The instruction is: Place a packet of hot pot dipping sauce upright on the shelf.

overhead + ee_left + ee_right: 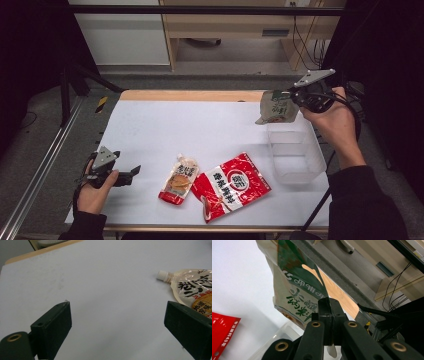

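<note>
My right gripper (296, 98) is shut on the edge of a green and beige pouch (276, 106), held in the air over the far end of a clear plastic bin (295, 155). In the right gripper view the pouch (295, 293) hangs from the shut jaws, with the bin's rim (279, 333) below it. Low over the table's front left my left gripper (131, 175) rests open, pointing right. A cream spouted pouch (179, 179) lies just right of it, and its cap and top (190, 286) show beyond the open jaws. A red snack bag (231, 186) lies beside that pouch.
The white table top (200, 130) ends in a wooden strip at the far edge. A metal rail (40, 170) runs along the left side. A wooden cabinet and cables stand behind the table.
</note>
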The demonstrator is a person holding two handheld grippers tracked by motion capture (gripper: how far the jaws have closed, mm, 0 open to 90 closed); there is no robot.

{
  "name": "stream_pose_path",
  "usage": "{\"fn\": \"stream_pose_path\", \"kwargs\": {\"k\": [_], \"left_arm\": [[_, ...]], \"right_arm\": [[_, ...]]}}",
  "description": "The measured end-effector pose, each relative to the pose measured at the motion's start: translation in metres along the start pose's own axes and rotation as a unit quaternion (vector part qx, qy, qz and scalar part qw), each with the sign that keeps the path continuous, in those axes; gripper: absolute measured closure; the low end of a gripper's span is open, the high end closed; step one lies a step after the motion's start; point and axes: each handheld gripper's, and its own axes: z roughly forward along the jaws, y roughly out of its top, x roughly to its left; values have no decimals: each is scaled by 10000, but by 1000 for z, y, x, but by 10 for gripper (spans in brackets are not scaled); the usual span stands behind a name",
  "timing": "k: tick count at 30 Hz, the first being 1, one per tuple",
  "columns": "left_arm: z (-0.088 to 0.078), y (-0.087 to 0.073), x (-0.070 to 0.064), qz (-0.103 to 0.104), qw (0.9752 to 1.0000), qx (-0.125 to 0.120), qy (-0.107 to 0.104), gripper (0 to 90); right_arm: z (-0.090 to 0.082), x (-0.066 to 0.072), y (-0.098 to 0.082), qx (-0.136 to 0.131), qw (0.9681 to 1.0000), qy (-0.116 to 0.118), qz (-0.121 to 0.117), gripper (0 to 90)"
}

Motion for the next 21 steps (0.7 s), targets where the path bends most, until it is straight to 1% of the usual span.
{"fn": "stream_pose_path", "kwargs": {"k": [6,8,12,13,16,17,18,20,21], "left_arm": [[-1,0,1,-35,10000,-41,15,76],[0,0,1,-42,10000,-44,16,76],[0,0,2,-56,10000,-48,15,77],[0,0,2,-56,10000,-51,17,77],[0,0,2,-61,10000,-32,14,76],[0,0,3,-35,10000,-9,14,77],[0,-1,3,-66,10000,-37,18,76],[0,-1,3,-35,10000,-12,19,77],[0,-1,3,-47,10000,-4,14,77]], "right_arm": [[2,-5,-2,-44,9999,-66,83,900],[3,-6,-3,-35,9999,-110,102,900],[8,-9,-7,46,9998,-104,134,900],[10,-10,-9,31,9998,-137,124,900],[14,-13,-13,96,9997,-147,158,900],[15,-14,-16,89,9997,-153,169,900],[17,-14,-18,104,9997,-144,196,900],[19,-17,-22,127,9995,-187,220,900],[20,-18,-24,112,9996,-171,214,900]]}}
